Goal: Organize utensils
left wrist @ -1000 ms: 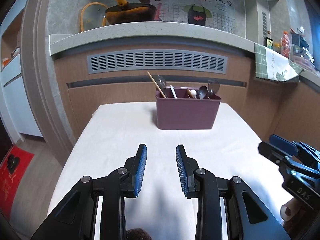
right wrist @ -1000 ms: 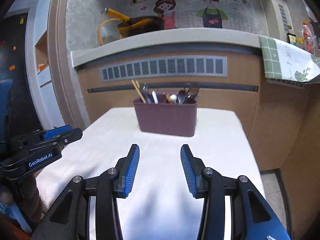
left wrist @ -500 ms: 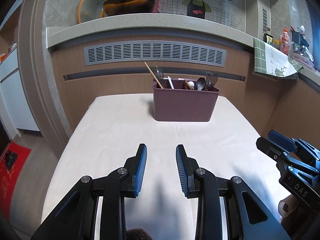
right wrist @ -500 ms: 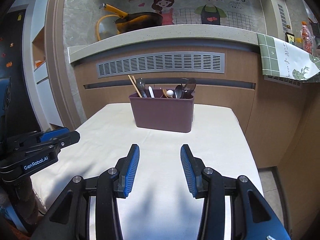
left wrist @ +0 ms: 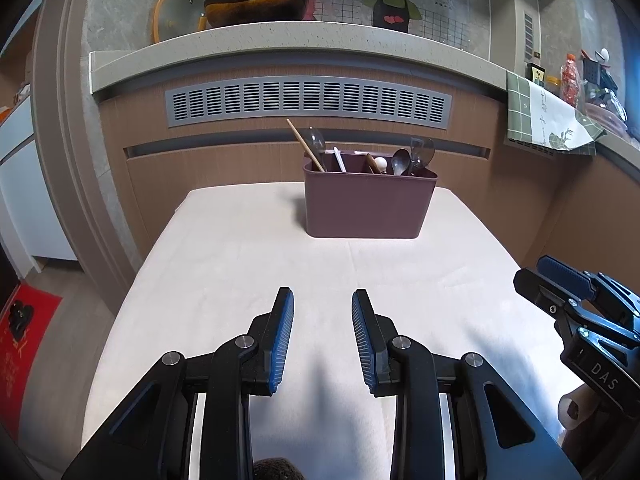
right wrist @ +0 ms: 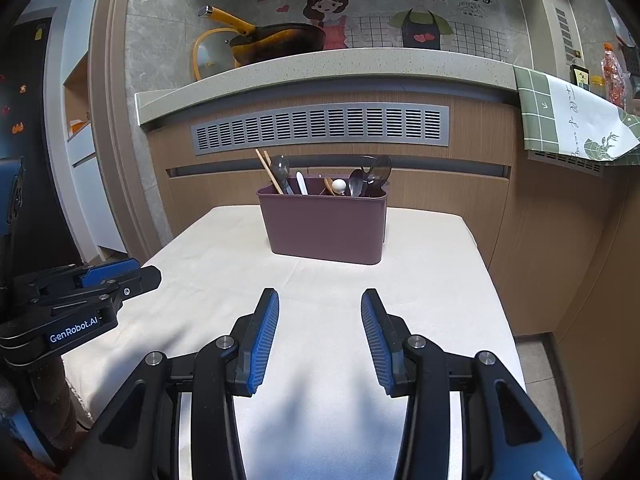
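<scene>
The maroon utensil caddy [left wrist: 370, 204] stands upright at 12 o'clock on the cloth-covered worktop [left wrist: 240, 264], toward the far edge and well apart from both tools. Inside it stand wooden chopsticks [left wrist: 306, 146] leaning toward 11 o'clock, a white-handled piece [left wrist: 340, 160], dark spoons [left wrist: 400, 162] and clear plastic spoons [left wrist: 422, 152]; how many compartments it has I cannot tell for certain.

The left hand-held gripper [left wrist: 322, 336] is moderately open and empty, pointing at the caddy. The right hand-held gripper [right wrist: 319, 336] is wider open, also empty; each shows at the other's side.

These utensils look light and stiff. The chopsticks are thin and probably slippery, so a pinch high on the exposed shaft, across the ribbed pads, seems safest. The metal-looking spoons may slide; taking the neck just below the bowl should hold better. The clear plastic could flex or crack under a hard squeeze.

The cloth between tools and caddy is bare, giving free room. The worktop drops off at 3 and 9 o'clock, and the cabinet front [left wrist: 224, 168] rises close behind the caddy, limiting reach beyond it.
</scene>
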`<move>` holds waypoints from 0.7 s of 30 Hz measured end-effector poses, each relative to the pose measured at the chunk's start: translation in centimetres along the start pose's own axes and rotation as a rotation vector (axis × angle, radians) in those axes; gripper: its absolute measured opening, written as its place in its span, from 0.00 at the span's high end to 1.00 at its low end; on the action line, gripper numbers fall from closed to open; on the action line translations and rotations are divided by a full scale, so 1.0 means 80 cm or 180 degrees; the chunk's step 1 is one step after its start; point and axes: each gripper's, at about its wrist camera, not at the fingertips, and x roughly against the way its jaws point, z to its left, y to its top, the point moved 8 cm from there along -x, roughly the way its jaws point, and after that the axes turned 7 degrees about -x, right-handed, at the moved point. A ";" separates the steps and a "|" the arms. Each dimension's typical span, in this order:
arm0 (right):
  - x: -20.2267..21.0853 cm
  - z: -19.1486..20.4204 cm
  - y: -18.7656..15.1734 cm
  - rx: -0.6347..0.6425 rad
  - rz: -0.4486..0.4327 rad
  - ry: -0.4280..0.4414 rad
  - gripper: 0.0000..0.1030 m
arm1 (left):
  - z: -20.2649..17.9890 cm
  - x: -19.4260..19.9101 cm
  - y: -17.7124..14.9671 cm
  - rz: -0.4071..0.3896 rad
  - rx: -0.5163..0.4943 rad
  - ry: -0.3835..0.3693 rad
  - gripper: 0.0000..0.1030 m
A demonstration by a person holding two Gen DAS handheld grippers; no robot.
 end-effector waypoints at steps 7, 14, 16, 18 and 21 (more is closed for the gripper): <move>-0.001 -0.002 0.000 -0.0013 0.0009 -0.0013 0.60 | -0.001 -0.002 -0.002 0.0015 -0.0006 -0.0010 0.69; -0.001 -0.003 0.000 -0.0016 0.0015 -0.0021 0.60 | -0.001 -0.001 -0.001 0.0015 -0.0001 -0.0005 0.69; -0.002 -0.003 0.000 -0.0021 0.0022 -0.0020 0.60 | -0.001 -0.001 -0.001 0.0011 -0.0004 -0.0006 0.69; -0.001 -0.003 -0.001 -0.0022 0.0021 -0.0028 0.60 | -0.001 -0.001 -0.001 0.0006 -0.0006 -0.0010 0.70; -0.001 -0.002 -0.001 -0.0021 0.0017 -0.0034 0.60 | -0.003 -0.002 -0.003 0.0007 -0.0011 -0.0016 0.69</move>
